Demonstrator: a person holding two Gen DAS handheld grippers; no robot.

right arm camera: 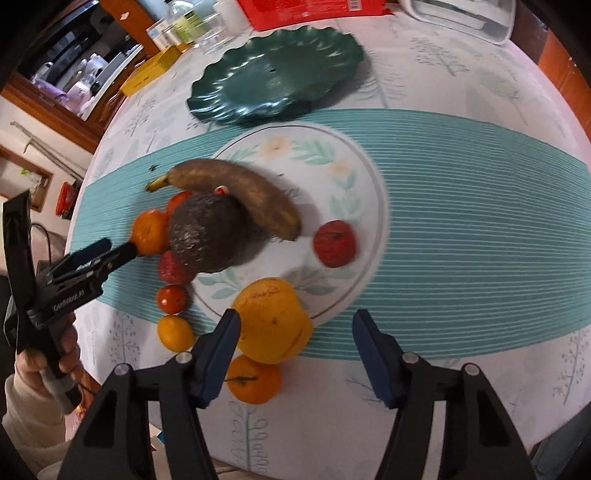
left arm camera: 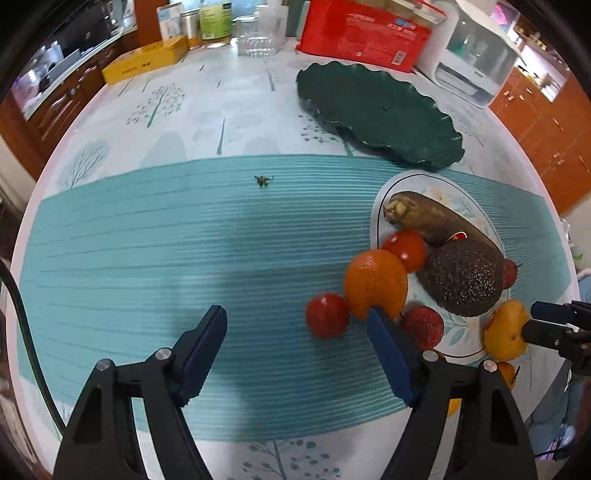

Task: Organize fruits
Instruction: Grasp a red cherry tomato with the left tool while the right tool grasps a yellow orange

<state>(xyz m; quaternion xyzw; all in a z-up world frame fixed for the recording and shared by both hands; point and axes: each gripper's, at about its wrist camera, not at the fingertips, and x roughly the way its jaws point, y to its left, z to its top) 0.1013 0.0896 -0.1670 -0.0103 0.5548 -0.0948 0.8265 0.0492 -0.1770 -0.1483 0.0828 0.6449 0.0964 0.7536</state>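
Observation:
A white floral plate (right arm camera: 354, 173) holds a brown banana (right arm camera: 236, 184), a dark avocado (right arm camera: 207, 236) and a red fruit (right arm camera: 334, 243). Around its near rim lie a big yellow fruit (right arm camera: 271, 319), oranges (right arm camera: 255, 380) (right arm camera: 149, 232), a small yellow fruit (right arm camera: 175, 332) and red tomatoes (right arm camera: 171, 299). My left gripper (left arm camera: 295, 321) is open; its right finger touches an orange (left arm camera: 375, 282), with a red tomato (left arm camera: 327, 315) between the jaws. My right gripper (right arm camera: 295, 325) is open, its left finger against the yellow fruit. The green scalloped plate (right arm camera: 277, 74) is bare.
A teal striped mat (left arm camera: 147, 258) covers the table's middle. At the back stand a red box (left arm camera: 365, 33), a yellow box (left arm camera: 144, 61), jars (left arm camera: 216, 18), a glass (left arm camera: 256, 37) and a white appliance (left arm camera: 476, 55). A small stem scrap (left arm camera: 263, 181) lies on the mat.

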